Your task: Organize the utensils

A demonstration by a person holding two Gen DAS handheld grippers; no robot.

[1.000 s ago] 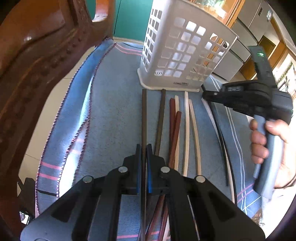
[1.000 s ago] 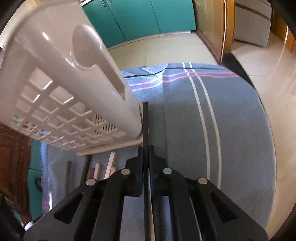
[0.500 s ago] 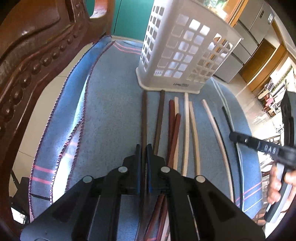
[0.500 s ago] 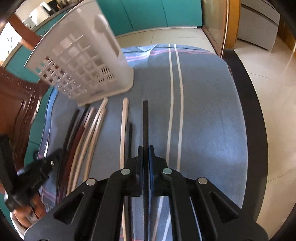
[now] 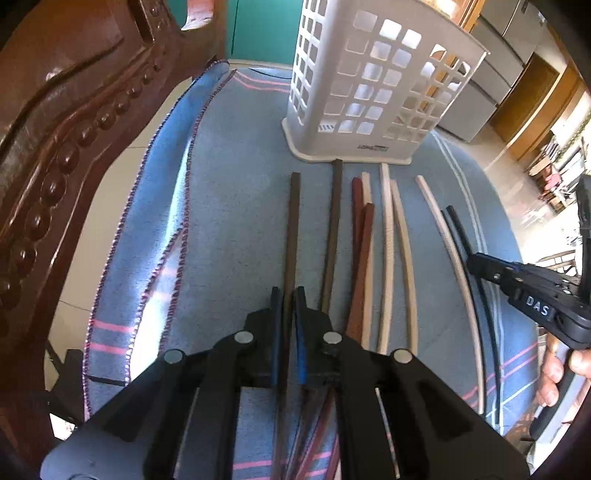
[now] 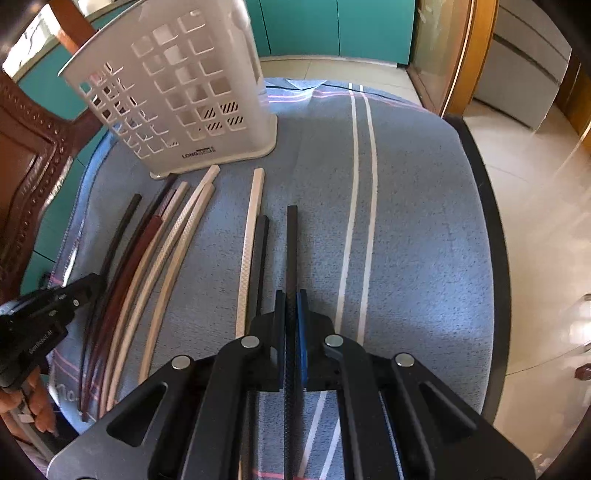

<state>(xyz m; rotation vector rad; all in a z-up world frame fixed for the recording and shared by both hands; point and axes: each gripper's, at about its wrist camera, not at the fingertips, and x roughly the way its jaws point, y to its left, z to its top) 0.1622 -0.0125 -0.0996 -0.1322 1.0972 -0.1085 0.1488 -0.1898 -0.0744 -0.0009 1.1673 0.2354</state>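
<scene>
Several chopsticks lie side by side on a blue cloth [image 5: 229, 206] in front of a white slotted basket [image 5: 373, 88]. My left gripper [image 5: 287, 295] is shut on a dark brown chopstick [image 5: 293, 221] at the left of the row, held low over the cloth. My right gripper [image 6: 291, 295] is shut on a black chopstick [image 6: 291, 240] at the right of the row, beside another black one [image 6: 262, 243] and a cream one [image 6: 251, 229]. The basket also shows in the right wrist view [image 6: 192, 96].
A carved dark wooden chair back [image 5: 66, 122] stands close at the left of the cloth. The table's dark edge [image 6: 495, 236] runs along the right, with tiled floor beyond. Teal cabinets [image 6: 332, 29] are behind the basket.
My right gripper has pulled back from the basket with the black chopstick and come down at the right end of the row. The left gripper has kept its grip on the brown chopstick.
</scene>
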